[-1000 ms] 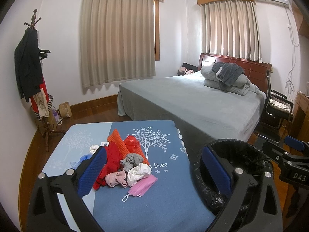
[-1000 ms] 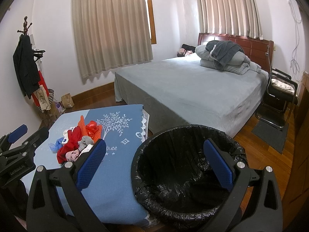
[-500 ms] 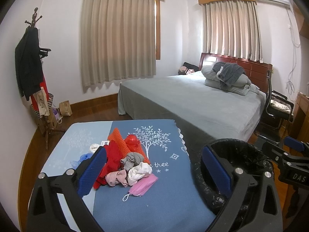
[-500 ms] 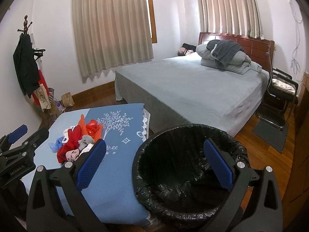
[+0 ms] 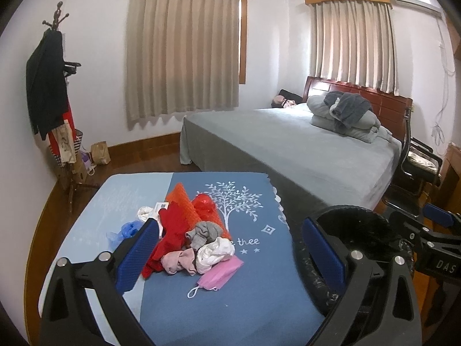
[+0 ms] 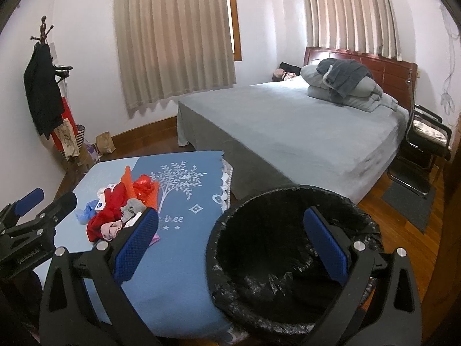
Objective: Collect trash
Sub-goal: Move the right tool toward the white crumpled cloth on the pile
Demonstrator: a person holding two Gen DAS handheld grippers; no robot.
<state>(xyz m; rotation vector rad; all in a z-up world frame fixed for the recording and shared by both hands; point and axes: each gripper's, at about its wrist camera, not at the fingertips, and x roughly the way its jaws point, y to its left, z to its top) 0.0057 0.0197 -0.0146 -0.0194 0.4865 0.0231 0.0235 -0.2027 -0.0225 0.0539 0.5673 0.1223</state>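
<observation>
Hovering over the table [image 5: 259, 294] with the left gripper [image 5: 230, 255], jaws wide apart, gripping nothing. Sitting right between the blue pads [image 5: 138, 255]: the trash pile [image 5: 190, 230] on the blue cloth, with a pink mask [image 5: 220, 271] at the near edge, white wad [image 5: 214, 252], grey wad [image 5: 203, 230], red and orange stuff behind, blue scrap [image 5: 126, 229] off to the left. Only catching a slice of the bin [image 5: 354, 230] here, at the table's right edge.

Getting the full bin [image 6: 288, 248] from the right wrist instead, black liner and all, looking straight down into it. Right gripper [image 6: 230, 249] hanging above it, jaws spread too, carrying nothing. Pile [image 6: 121, 207] sitting off to the left in this view, half hidden behind the left pad [image 6: 135, 248], mask barely peeking out. Also showing the left gripper's [image 6: 28, 219] side at the far left edge. Bed [image 6: 288, 121] and coat rack [image 6: 43, 86] sitting in the background of both.
</observation>
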